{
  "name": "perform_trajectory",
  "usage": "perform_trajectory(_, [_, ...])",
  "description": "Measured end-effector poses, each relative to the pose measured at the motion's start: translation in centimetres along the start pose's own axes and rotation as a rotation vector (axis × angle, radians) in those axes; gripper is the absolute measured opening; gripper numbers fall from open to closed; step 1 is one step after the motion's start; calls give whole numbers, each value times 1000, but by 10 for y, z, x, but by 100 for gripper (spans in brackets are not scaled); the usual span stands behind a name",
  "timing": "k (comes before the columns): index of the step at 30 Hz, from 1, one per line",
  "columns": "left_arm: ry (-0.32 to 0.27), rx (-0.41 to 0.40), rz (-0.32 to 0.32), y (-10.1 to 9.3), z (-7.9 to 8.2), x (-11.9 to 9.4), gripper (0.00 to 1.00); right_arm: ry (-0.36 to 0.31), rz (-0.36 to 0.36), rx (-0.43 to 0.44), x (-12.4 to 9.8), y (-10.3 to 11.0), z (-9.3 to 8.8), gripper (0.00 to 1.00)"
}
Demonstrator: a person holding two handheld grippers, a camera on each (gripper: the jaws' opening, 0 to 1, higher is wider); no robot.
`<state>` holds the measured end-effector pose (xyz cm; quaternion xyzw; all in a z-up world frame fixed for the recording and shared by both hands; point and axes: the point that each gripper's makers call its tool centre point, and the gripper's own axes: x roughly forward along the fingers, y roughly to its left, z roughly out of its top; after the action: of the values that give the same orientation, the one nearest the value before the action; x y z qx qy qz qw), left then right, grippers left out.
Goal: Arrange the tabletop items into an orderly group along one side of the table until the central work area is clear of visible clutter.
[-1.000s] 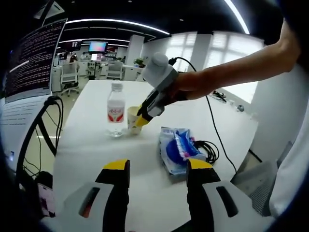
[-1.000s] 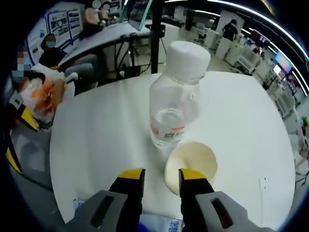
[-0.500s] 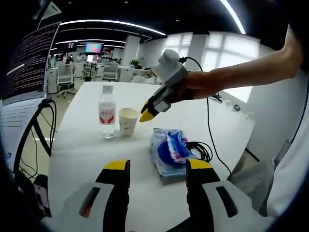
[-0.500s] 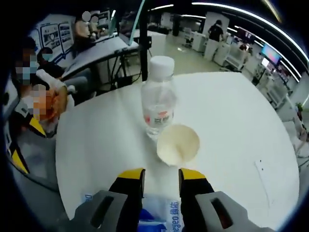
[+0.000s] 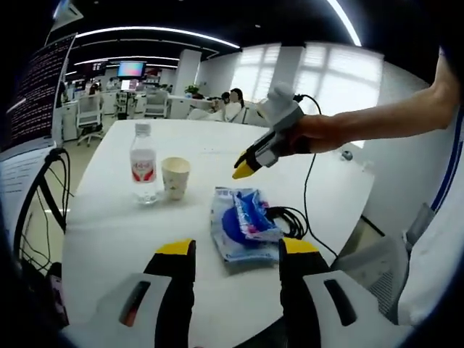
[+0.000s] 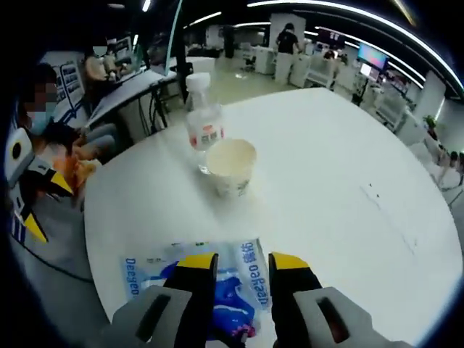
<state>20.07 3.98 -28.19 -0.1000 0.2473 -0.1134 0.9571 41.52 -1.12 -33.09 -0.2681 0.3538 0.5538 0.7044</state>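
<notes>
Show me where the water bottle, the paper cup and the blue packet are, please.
water bottle (image 5: 143, 166), left gripper view, on its red label.
paper cup (image 6: 230, 165), right gripper view, on its front wall below the rim.
blue packet (image 5: 243, 225), left gripper view, on its dark blue middle.

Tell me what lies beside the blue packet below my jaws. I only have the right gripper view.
Observer: A coiled black cable lies beside the blue packet, on the side away from the bottle.
Operator: Is the right hand-held gripper touching anything?
Observer: No. The right hand-held gripper hangs in the air above the table, holding nothing.
Operator: And the left one?
Observer: The left hand-held gripper is open and empty, pointing at the packet.
</notes>
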Motion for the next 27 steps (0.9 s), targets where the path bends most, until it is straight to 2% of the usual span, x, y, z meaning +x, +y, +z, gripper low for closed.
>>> perform_trajectory(11, [23,2,-28,-10,-4,6,45,-21,-45,122,-30,-16,-53,27])
perform_trajectory(15, [33,2,-37,-14,-6,9,45,-19,-54,154,-40,-8,-69,26])
perform_trajectory(17, [36,3,-42,-16,-7,10,45,-17,-59,173,-43,-15,-79,26])
perform_trajectory(18, [38,5,-45,-18,-7,10,45,-16,-62,182,-49,-10,-85,26])
perform_trajectory(21, [42,4,-49,-20,-9,12,44,-15,-72,210,-52,-15,-98,26])
perform_trajectory(23, [45,1,-53,-24,-10,14,44,-13,-78,230,-57,-10,-109,26])
perform_trajectory(27, [51,-2,-58,-30,-10,15,44,-17,-85,262,-59,-16,-119,26])
